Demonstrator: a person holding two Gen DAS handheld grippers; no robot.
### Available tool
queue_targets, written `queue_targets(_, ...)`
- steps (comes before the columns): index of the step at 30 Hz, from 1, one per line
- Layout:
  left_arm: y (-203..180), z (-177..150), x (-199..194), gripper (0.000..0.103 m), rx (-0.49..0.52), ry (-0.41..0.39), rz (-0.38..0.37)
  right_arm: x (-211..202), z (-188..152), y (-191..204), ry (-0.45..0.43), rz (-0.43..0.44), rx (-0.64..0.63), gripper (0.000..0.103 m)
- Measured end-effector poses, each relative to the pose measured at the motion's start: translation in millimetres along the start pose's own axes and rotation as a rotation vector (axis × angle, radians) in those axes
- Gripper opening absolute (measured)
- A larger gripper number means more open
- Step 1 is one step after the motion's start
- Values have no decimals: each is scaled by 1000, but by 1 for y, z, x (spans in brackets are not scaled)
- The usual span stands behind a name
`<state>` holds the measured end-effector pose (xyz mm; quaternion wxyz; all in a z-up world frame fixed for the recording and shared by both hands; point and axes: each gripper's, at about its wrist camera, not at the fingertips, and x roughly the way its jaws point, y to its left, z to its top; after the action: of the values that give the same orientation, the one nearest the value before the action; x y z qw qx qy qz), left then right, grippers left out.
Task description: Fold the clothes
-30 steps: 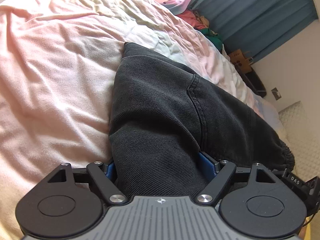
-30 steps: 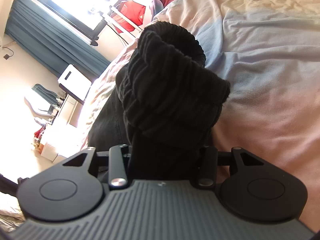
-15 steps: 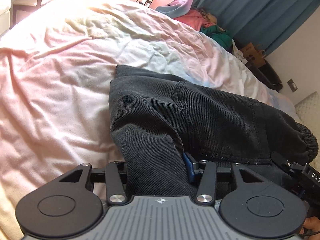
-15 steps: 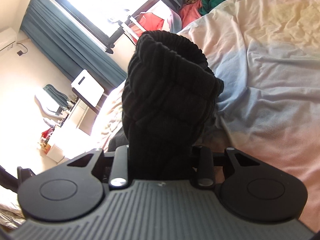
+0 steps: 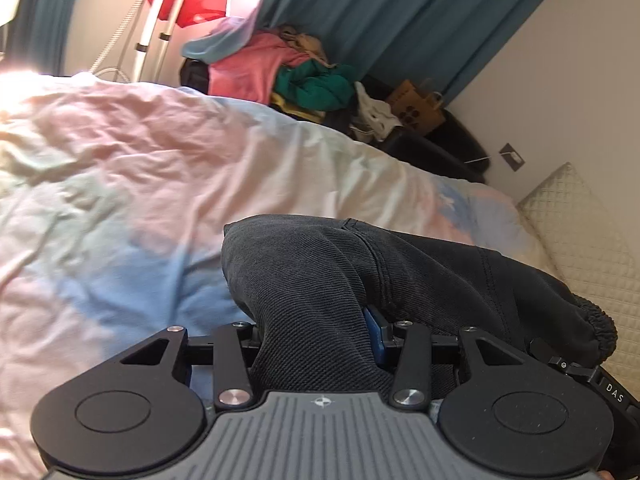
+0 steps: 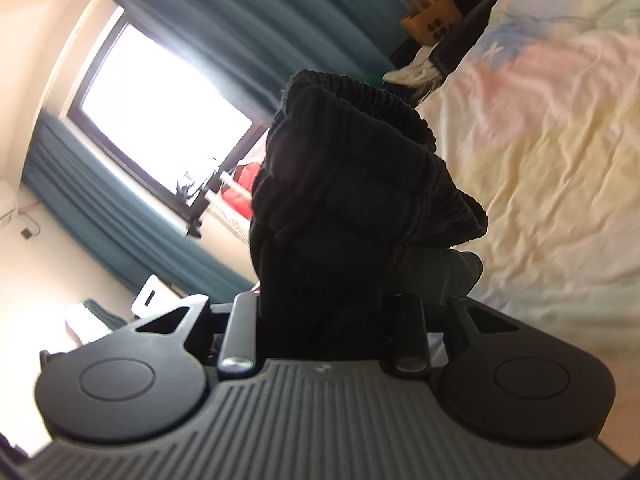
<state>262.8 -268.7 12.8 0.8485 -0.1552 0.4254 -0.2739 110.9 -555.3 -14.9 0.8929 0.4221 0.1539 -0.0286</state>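
A pair of dark grey denim trousers point(image 5: 420, 272) with a black ribbed elastic waistband point(image 6: 360, 152) hangs between my two grippers above the bed. My left gripper point(image 5: 316, 336) is shut on a fold of the denim; a blue finger pad point(image 5: 374, 330) shows beside the cloth. My right gripper point(image 6: 324, 312) is shut on the waistband end, which bunches up in front of the camera and hides its fingertips. The right gripper's body point(image 5: 592, 376) shows at the right edge of the left wrist view.
The bed has a rumpled pastel pink, blue and yellow duvet point(image 5: 160, 184). A heap of pink and green clothes point(image 5: 288, 76) lies past the far bed edge, by teal curtains point(image 5: 400, 12). A quilted white pillow point(image 5: 592, 232) is at the right. A bright window point(image 6: 160, 112) is behind.
Both grippers have lifted and tilted up with the trousers held. The cloth has risen off the duvet and bunched closer, and more of the room beyond the bed is in view.
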Motion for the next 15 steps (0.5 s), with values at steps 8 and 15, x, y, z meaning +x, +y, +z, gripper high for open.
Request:
queue_targets(8,-90,-15,163,46,22,78,-102,-7,104,-90,-117,-162,37,34)
queue_targets(15,-92,-57,239,46,85,170,-61,11,87,-184,-50,-256,236,34)
